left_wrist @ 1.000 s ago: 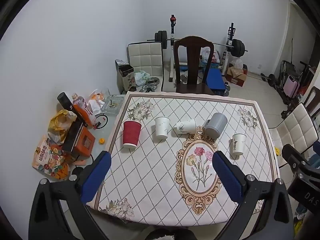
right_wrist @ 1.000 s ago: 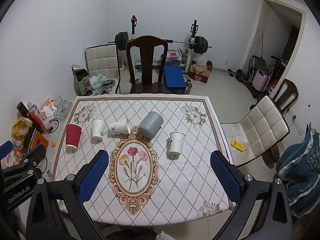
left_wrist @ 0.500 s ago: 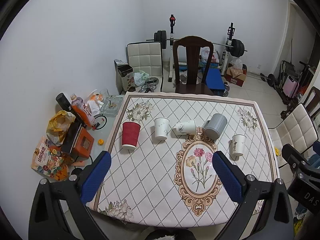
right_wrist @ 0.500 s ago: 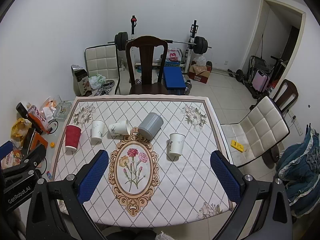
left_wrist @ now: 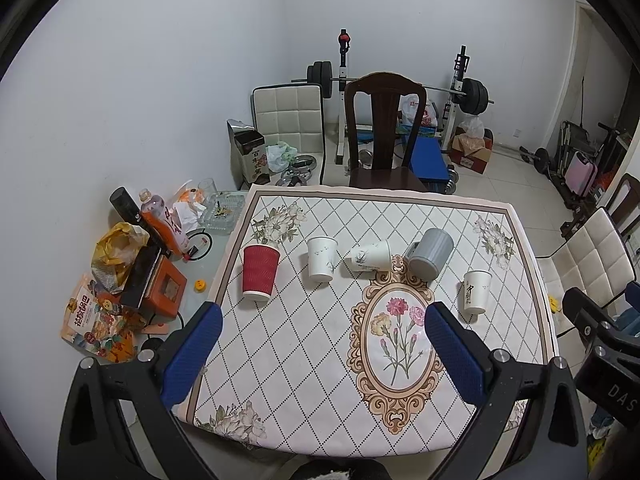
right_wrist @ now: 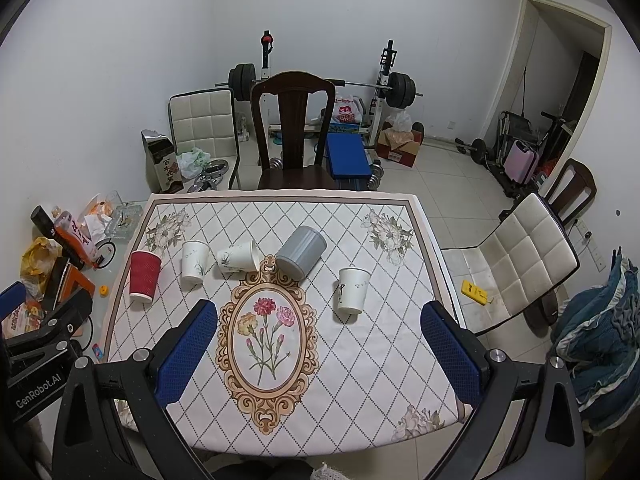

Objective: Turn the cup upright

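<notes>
we hold the left gripper (left_wrist: 322, 340) and right gripper (right_wrist: 320, 338) spread apart above the table (right_wrist: 360, 368); "genrobot.ai" marks the left gripper's body; the tipped white cup (right_wrist: 239, 257) lies sideways.

in the right wrist view the black body of the left claw (right_wrist: 38, 364) reads "genrobot.ai". in the left wrist view the right claw (left_wrist: 612, 368) shows "das", the rest cut off. the white plastic bag (right_wrist: 347, 111) behind the wooden chair (right_wrist: 294, 128) carries red print reading "super". other print is chinese, too small to read.
</notes>
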{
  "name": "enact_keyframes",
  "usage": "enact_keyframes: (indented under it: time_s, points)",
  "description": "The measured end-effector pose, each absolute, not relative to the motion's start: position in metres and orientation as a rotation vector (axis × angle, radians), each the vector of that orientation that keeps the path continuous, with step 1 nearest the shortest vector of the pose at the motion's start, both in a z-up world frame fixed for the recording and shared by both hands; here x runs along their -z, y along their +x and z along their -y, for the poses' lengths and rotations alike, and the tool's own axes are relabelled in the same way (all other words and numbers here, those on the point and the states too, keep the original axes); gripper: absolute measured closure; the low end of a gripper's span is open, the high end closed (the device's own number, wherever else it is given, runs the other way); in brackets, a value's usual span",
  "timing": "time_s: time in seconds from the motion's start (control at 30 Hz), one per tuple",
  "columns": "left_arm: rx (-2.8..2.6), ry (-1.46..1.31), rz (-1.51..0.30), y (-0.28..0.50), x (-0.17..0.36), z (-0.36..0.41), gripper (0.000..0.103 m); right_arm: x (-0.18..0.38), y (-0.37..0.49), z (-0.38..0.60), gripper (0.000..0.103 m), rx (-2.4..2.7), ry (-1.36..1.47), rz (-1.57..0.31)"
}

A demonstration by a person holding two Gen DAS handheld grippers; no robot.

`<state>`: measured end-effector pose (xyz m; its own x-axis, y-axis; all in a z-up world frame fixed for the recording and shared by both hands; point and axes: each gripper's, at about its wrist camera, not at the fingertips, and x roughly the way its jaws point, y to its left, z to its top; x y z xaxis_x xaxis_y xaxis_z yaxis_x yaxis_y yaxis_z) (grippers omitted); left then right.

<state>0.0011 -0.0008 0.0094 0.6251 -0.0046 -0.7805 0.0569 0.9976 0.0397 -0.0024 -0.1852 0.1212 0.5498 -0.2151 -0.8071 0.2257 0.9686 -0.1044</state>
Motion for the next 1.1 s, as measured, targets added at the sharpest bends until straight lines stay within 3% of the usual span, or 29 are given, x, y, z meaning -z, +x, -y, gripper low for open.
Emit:
enact_keyframes:
  time_s: [1.1]
  points:
    - [0.037, 0.06, -0.893, 0.015, -0.018, 0.002, 0.0, -0.126, 0.007, 0.183, 0.0, 0.26, 0.019, -0.957]
